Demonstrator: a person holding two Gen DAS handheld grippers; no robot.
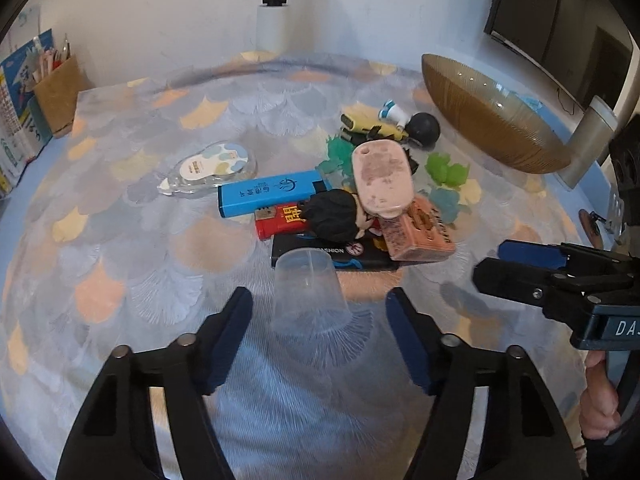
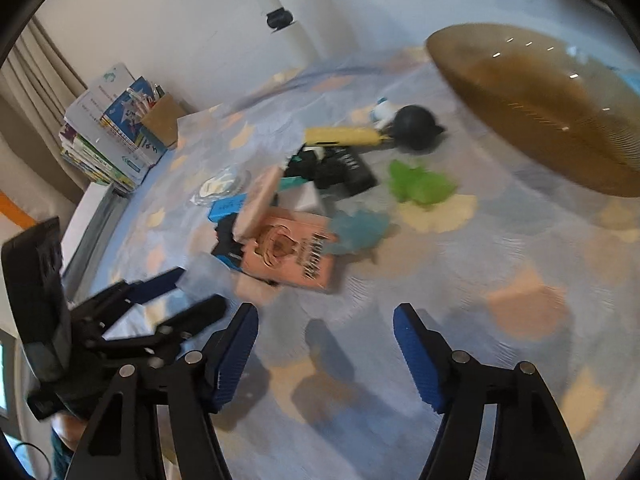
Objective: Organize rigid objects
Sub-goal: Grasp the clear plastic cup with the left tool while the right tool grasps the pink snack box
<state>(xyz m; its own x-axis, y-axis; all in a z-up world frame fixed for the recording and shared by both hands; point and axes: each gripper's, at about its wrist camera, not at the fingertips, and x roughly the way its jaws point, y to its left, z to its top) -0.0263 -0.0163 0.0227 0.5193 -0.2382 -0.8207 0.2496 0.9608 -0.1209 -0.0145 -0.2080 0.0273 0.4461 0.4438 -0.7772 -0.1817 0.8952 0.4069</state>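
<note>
Straddling an upturned clear cup [image 1: 310,294] without touching, left gripper [image 1: 319,336] gaping, clutter pile [image 1: 352,216] at twelve o'clock, right gripper [image 2: 325,354] parted over bare tablecloth [image 2: 460,280], amber dish [image 2: 532,108] at two o'clock.

My left gripper [image 1: 320,312] has black angular arms with silver pivot screws and ribbed blue pads on its fingers [image 1: 408,344]. My right gripper [image 2: 325,338] is built the same; its dark blue body carries white letters "DA", gripped by a hand [image 1: 600,396].
</note>
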